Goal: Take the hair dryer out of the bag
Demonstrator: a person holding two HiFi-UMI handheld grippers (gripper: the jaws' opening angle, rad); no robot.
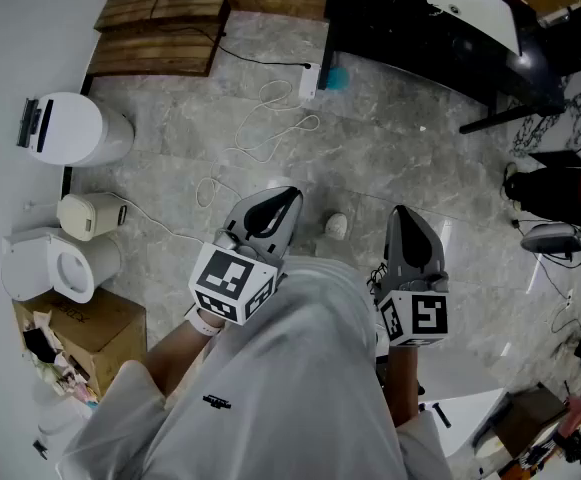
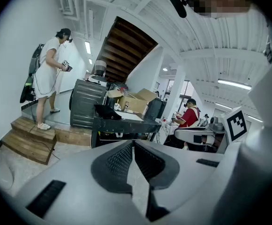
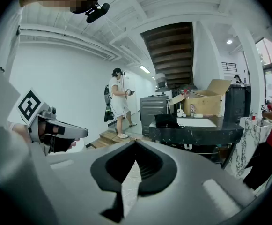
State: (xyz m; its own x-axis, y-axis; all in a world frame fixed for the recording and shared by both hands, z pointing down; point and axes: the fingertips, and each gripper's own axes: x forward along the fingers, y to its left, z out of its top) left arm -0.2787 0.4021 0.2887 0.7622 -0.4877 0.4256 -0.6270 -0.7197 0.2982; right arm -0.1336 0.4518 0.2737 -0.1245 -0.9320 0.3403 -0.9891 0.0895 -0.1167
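Note:
No hair dryer shows in any view. A black bag-like thing (image 2: pixel 106 111) lies on the black table (image 2: pixel 126 124) across the room; the right gripper view shows this black thing (image 3: pixel 166 121) too. In the head view my left gripper (image 1: pixel 282 200) and right gripper (image 1: pixel 402 214) are held side by side over the grey stone floor, pointing away from me and slightly down. The left gripper (image 2: pixel 132 143) is shut with nothing between its pads. My right gripper (image 3: pixel 136 142) is shut and empty as well. Both are far from the table.
White bins (image 1: pixel 70 128) and an open cardboard box (image 1: pixel 80 333) stand along the left wall. Wooden steps (image 1: pixel 160 28) lie ahead, with a white cable (image 1: pixel 270 118) loose on the floor. One person stands on the steps (image 2: pixel 49 74); another in red (image 2: pixel 188 118) sits past the table.

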